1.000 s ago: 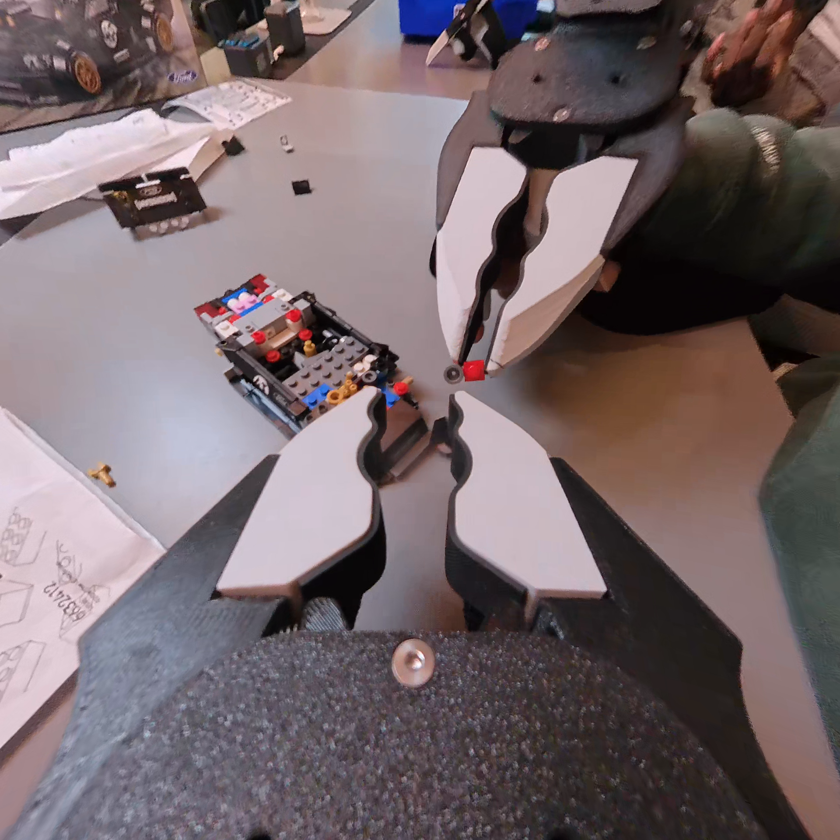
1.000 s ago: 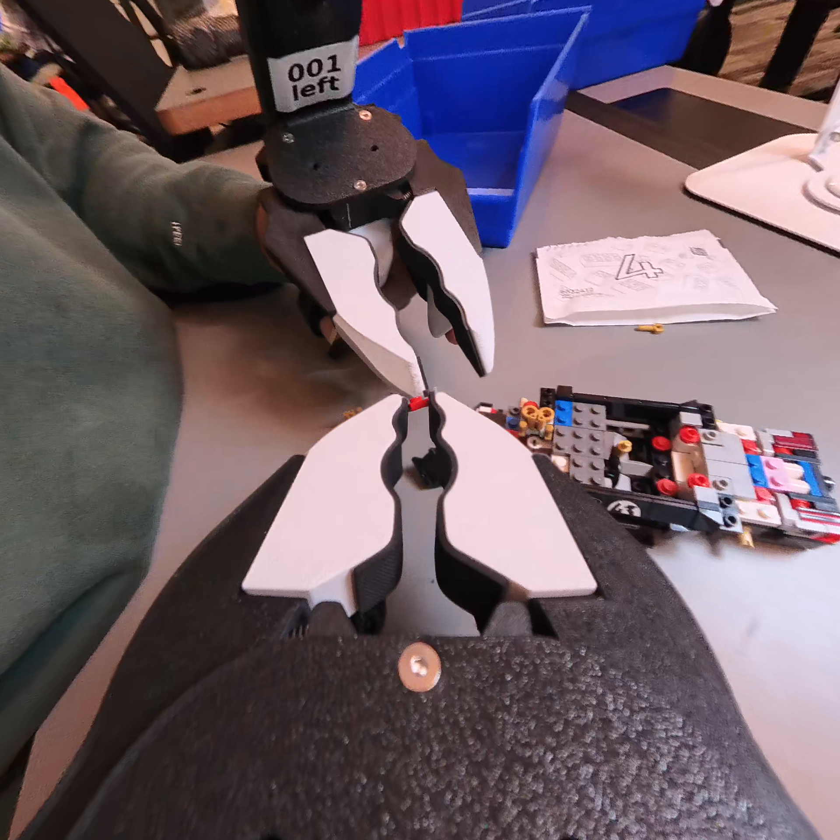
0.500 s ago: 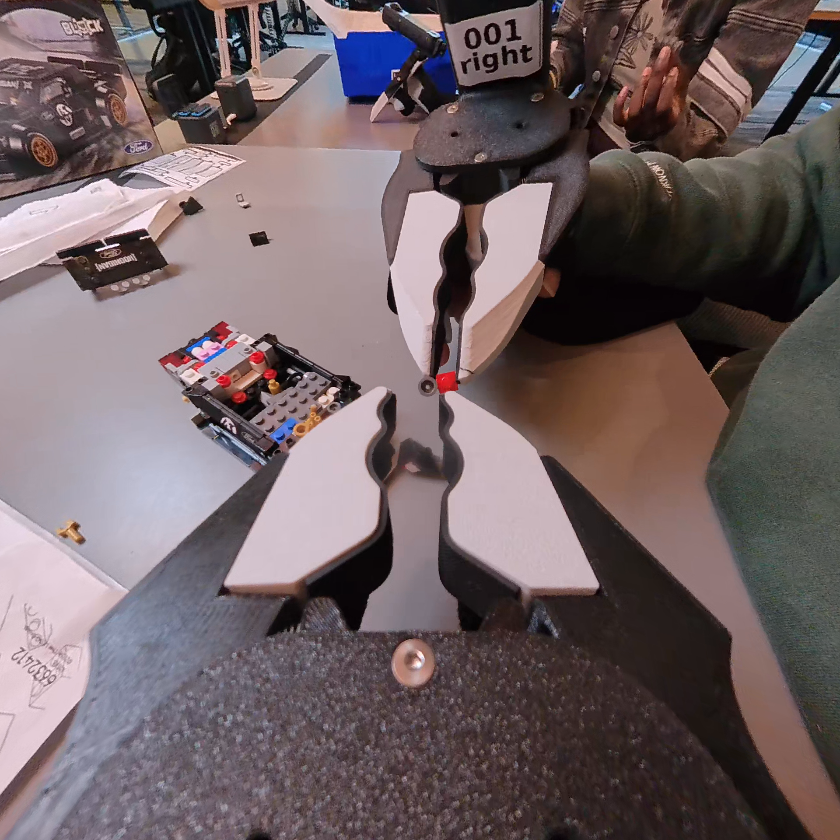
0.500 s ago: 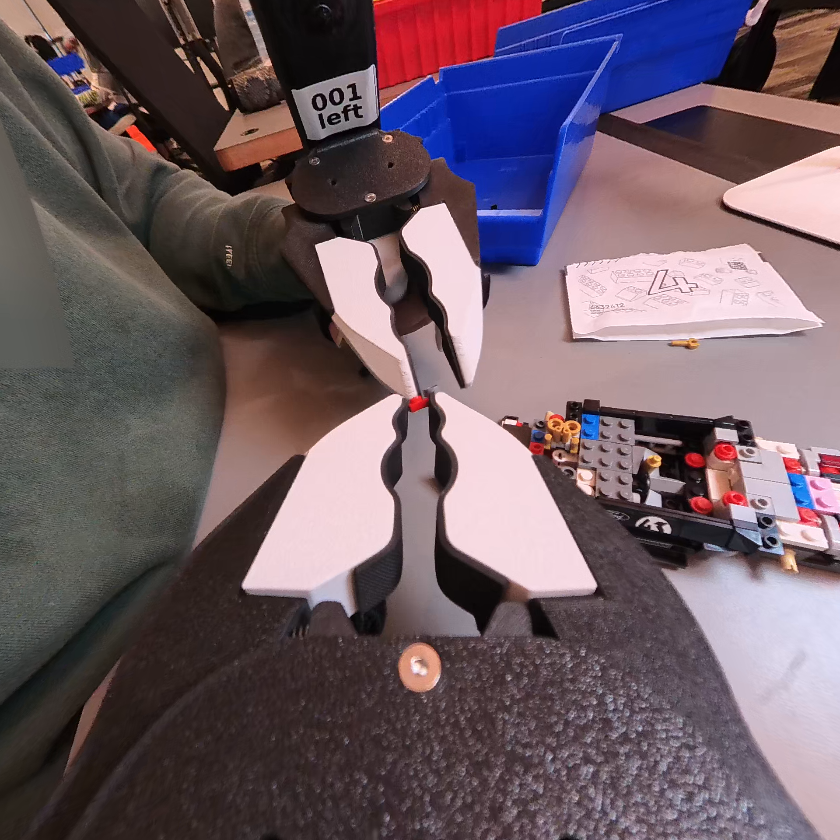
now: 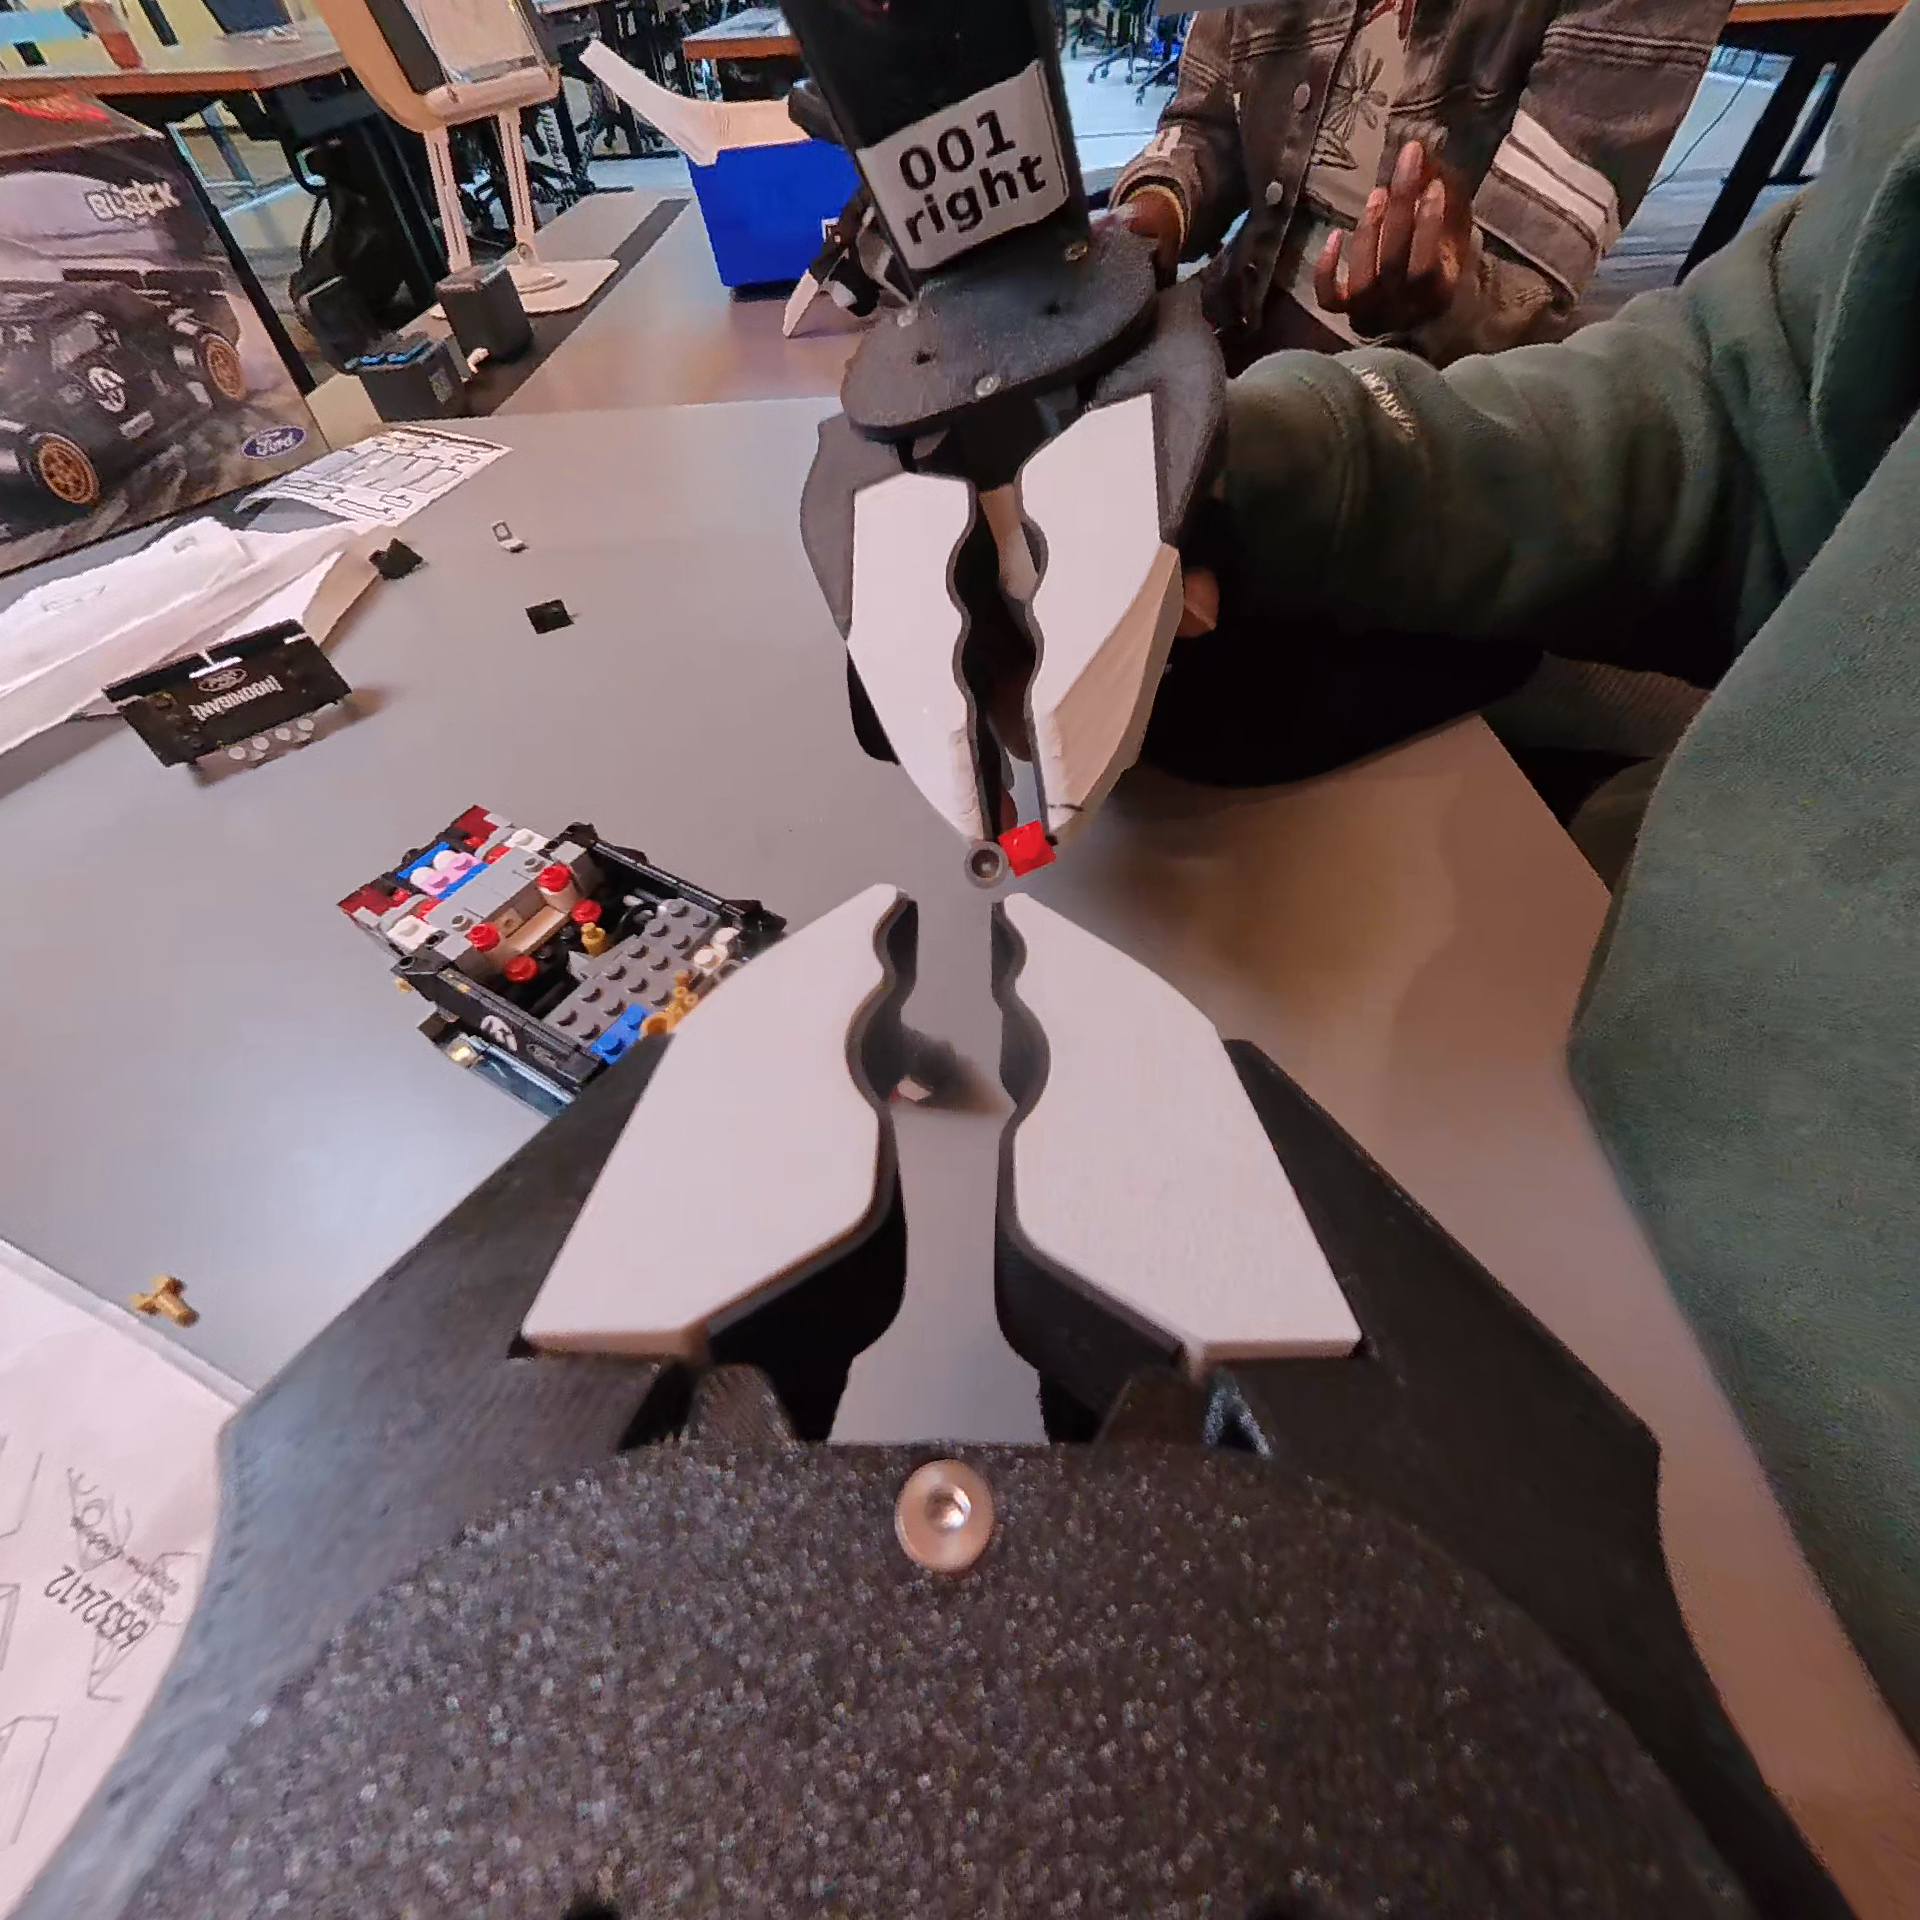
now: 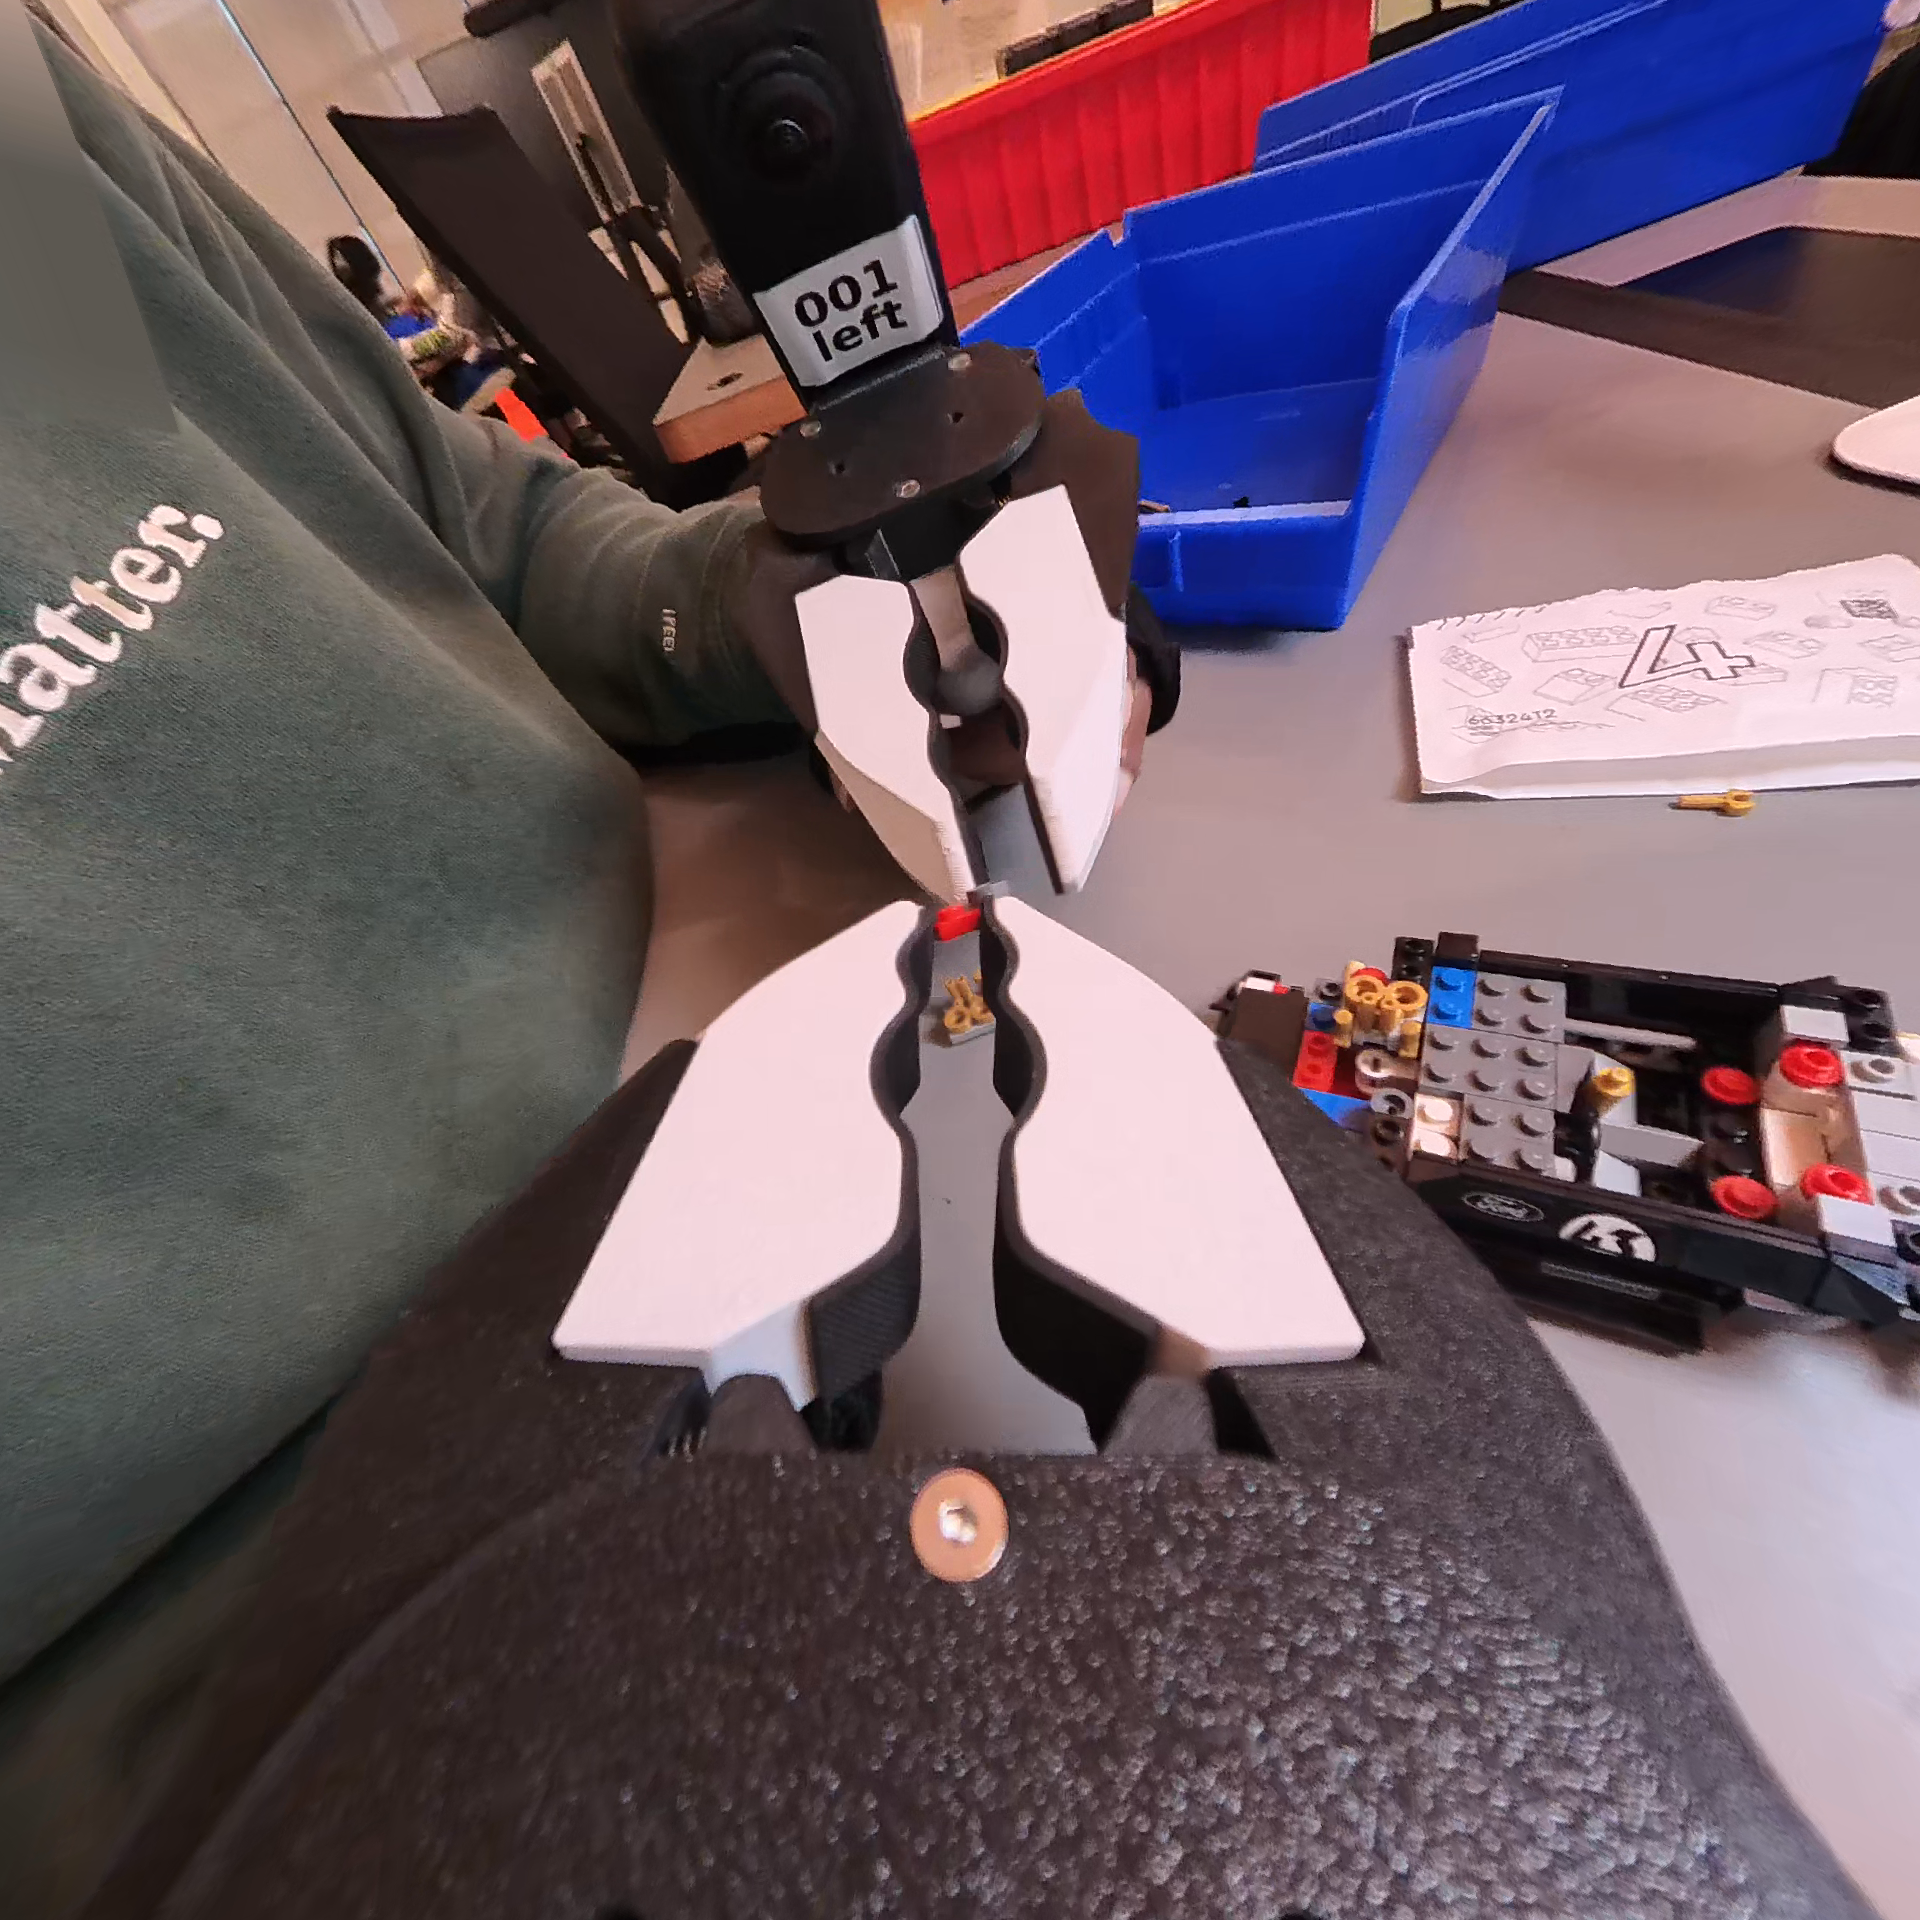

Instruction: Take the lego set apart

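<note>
Grey worktop (image 5: 644, 665): your right gripper (image 6: 958, 920) jaws pinch a small red-and-grey brick piece (image 5: 1010, 854); left gripper (image 5: 951, 909) jaws stand narrowly apart, empty, beside it.

We're wearing a dark green sweatshirt sleeve (image 5: 1538, 488) with white lettering on the chest, and we're looking along white, wavy-edged fingers (image 6: 769, 1132) set in grainy black gripper bodies, each showing one silver screw (image 5: 935, 1529) and a white label.
</note>
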Tool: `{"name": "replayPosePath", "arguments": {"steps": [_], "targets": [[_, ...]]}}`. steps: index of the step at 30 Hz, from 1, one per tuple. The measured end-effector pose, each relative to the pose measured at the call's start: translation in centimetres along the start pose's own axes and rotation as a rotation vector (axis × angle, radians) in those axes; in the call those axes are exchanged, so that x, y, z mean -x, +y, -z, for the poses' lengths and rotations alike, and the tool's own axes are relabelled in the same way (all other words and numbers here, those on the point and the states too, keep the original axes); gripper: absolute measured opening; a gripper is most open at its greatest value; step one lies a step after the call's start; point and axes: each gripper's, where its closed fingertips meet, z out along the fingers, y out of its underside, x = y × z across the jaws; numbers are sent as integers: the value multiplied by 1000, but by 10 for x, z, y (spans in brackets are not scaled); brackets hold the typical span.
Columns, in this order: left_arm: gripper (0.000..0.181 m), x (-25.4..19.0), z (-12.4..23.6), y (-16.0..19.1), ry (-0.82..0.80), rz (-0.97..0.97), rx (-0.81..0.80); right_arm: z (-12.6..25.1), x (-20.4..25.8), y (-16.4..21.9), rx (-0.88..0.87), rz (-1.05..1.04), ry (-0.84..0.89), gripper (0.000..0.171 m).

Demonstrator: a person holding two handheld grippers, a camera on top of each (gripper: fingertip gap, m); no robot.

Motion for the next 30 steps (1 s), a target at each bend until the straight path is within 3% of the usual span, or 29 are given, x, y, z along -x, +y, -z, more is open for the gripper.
{"name": "replayPosePath", "arguments": {"steps": [10,18,24,30], "targets": [[13,-18,-2,-1,85,-40,5,-5,7,6,22,-28,-64,9],[8,-15,-3,1,64,-56,26,-3,5,7,29,-27,-49,9],[8,-4,-2,9,37,44,78,-2,-8,12,56,-1,34,6],[8,4,-5,25,45,248,152,-5,-16,16,105,161,159,18]]}}
